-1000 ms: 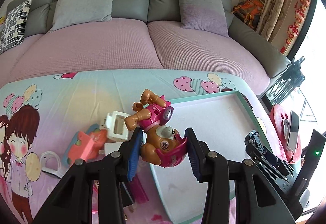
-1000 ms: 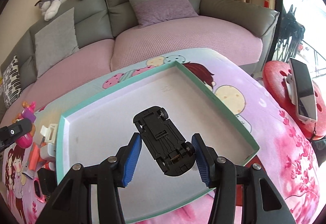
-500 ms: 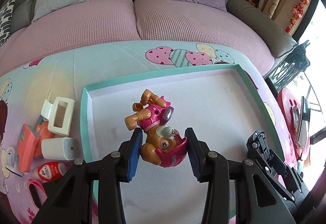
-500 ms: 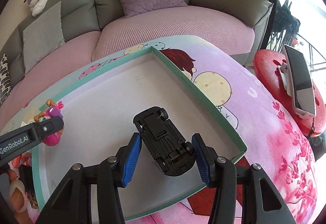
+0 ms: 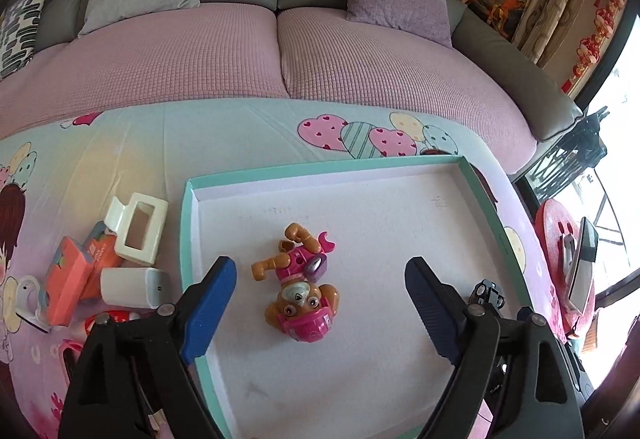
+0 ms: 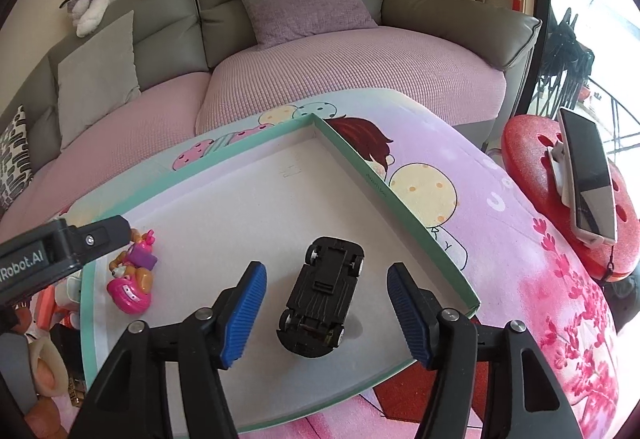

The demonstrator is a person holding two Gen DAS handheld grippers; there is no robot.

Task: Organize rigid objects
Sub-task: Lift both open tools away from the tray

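Both claws are standing apart, gripping nothing. Pup figure [image 5: 300, 287] is lying btwn left gripper [image 5: 320, 303] fingers in tray [image 5: 320, 166]; toy car [image 6: 322, 297] is lying upside-down btwn right gripper [image 6: 324, 313] fingers. Risk: withdrawing pads are snagging either toy.

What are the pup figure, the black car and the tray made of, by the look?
Pup figure: likely hard moulded plastic, glossy; highlights on the pink helmet.
Black car: probably plastic, matte; it lies upside down, showing a moulded chassis with ribs and a clip.
Tray: looks like cardboard, a thin teal rim with sharp folded corners and a dull white floor, lightly scuffed.
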